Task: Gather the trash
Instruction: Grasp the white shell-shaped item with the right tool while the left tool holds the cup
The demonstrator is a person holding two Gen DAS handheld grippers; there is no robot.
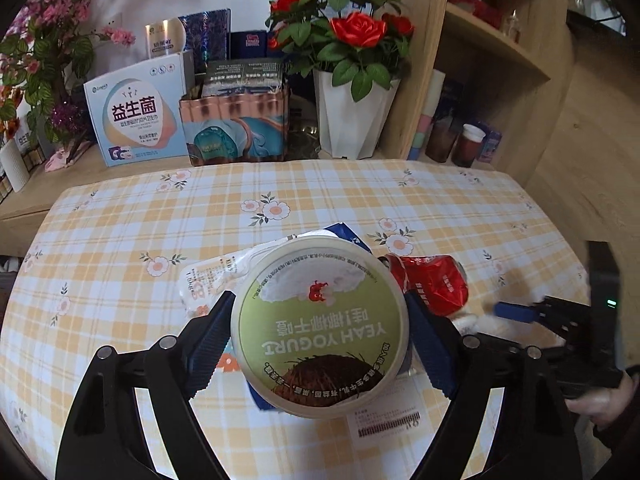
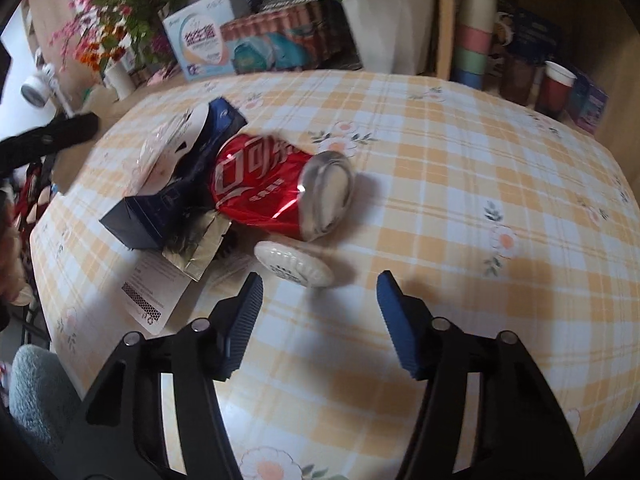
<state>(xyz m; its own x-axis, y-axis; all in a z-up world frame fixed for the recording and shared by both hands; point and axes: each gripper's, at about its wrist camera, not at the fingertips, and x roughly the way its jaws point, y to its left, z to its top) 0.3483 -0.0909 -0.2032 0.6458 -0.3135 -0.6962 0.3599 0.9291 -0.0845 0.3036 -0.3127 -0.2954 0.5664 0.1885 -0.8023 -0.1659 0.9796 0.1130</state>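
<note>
Trash is lying in a loose heap on the checked tablecloth [image 2: 440, 184], and the collection step is under way. In the left wrist view, the left gripper [image 1: 320, 332] is gripping a round yogurt tub [image 1: 320, 328] at lower centre of the frame; both blue pads are pressing on the tub's rim from left and right, so the jaws are standing wide but closed on the load. The tub appears to be raised above the heap, though how far cannot be told.

In the right wrist view, the right gripper [image 2: 318, 316] is hovering at lower centre with its jaws partly open and nothing between the pads. Just above it in the frame, a small white disc [image 2: 294, 265] is resting on the cloth. Above that, a crushed red can [image 2: 276, 192] is lying on its side at centre left, touching a dark blue carton [image 2: 160, 216] and a torn foil scrap [image 2: 200, 250]. A printed paper slip [image 2: 160, 292] is lying at lower left of the heap.

Judged step: left load secured, right pickup pending. The next move is calling for the right gripper to advance toward the disc or the can and straddle it before closing. No trash container is showing in either view.
</note>
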